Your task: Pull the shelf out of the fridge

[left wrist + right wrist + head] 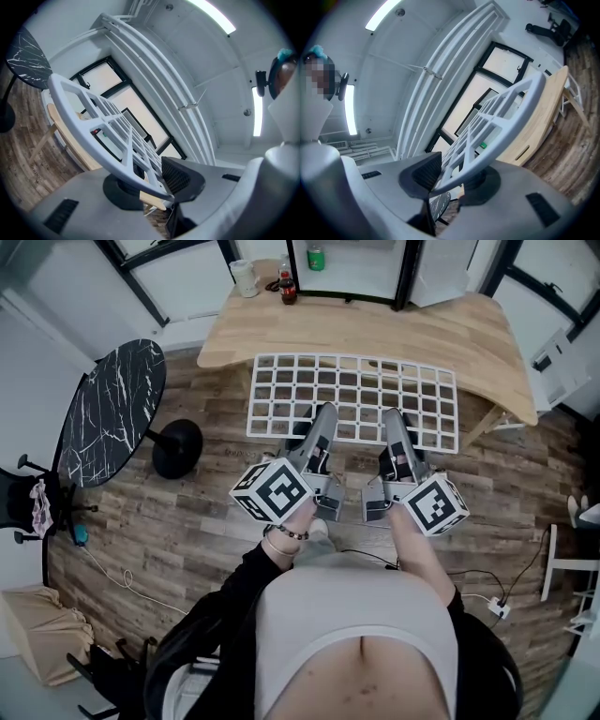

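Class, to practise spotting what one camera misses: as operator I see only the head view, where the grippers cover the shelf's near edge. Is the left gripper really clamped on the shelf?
Observer: Yes. The left gripper view shows the left gripper closed on the shelf, one jaw pressing on each face.
Operator: And the right one?
Observer: The same. The right gripper view shows the right gripper shut on the shelf.
Operator: Do they hold the rim or a crossbar?
Observer: The outer rim, in both gripper views. The grid runs away from the jaws.
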